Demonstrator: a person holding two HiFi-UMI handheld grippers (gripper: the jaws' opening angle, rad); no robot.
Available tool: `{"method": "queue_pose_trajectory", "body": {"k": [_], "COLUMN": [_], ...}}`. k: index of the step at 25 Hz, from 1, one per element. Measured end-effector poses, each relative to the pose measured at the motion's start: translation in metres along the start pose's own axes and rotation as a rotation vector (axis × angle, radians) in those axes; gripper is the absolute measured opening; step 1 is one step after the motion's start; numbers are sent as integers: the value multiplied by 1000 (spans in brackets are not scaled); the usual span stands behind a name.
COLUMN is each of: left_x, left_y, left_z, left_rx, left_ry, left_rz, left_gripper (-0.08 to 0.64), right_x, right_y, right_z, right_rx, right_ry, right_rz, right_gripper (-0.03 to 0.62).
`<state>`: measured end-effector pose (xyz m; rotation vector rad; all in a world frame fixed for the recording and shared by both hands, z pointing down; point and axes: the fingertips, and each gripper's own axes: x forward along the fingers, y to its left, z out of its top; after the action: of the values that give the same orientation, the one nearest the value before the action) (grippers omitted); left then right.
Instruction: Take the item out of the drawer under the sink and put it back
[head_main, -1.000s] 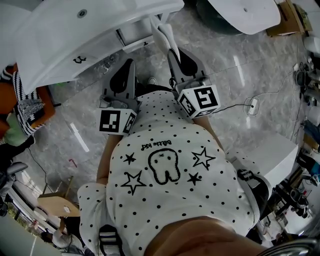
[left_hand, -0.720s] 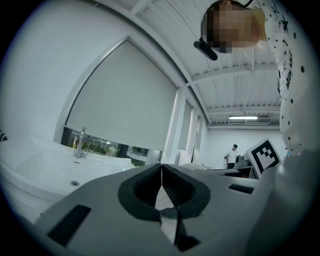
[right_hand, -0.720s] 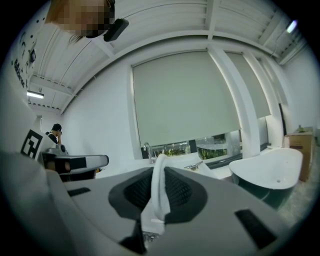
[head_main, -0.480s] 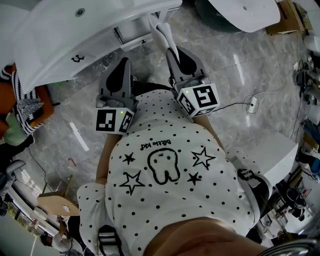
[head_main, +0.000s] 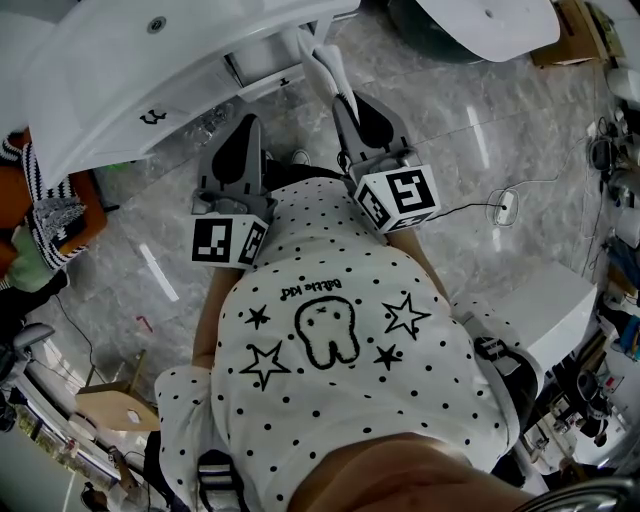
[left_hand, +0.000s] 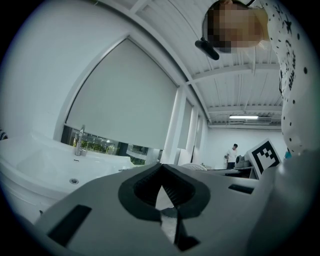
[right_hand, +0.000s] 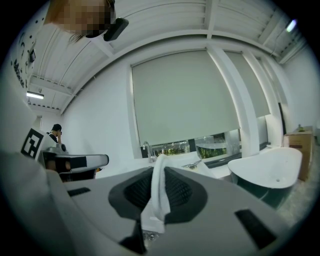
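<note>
Two tools face the sink cabinet (head_main: 180, 108) in the head view. The left hand-held gripper (head_main: 250, 126) is beside the right hand-held gripper (head_main: 342, 100), from whose tip a white cloth (head_main: 322, 68) pokes toward the cabinet's edge.

The left gripper view shows its jaws together with nothing between them.

In the right gripper view the jaws pinch only a thin fold of the cloth. It could slip free, or its loose end could snag on the cabinet edge on the way back in.

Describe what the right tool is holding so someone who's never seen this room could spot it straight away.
Find the white sink unit at the head view's upper left; the right tool points at its right end. Pinched in that tool is a white cloth: a soft folded strip among hard glossy fixtures, while the left tool holds nothing.
</note>
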<state>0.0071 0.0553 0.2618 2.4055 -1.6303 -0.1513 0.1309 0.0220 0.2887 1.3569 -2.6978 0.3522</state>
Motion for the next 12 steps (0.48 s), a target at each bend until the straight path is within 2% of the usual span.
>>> {"method": "queue_pose_trajectory", "body": {"k": [12], "left_x": [4], "left_y": [-4], "left_z": [-1], "left_rx": [0], "left_ry": [2], "left_rz": [-11], "left_gripper": [5], "right_x": [-4], "right_y": [-6], "right_z": [-3], "right_rx": [6], "right_ry": [1], "right_rz": [-13], "right_gripper": [58]}}
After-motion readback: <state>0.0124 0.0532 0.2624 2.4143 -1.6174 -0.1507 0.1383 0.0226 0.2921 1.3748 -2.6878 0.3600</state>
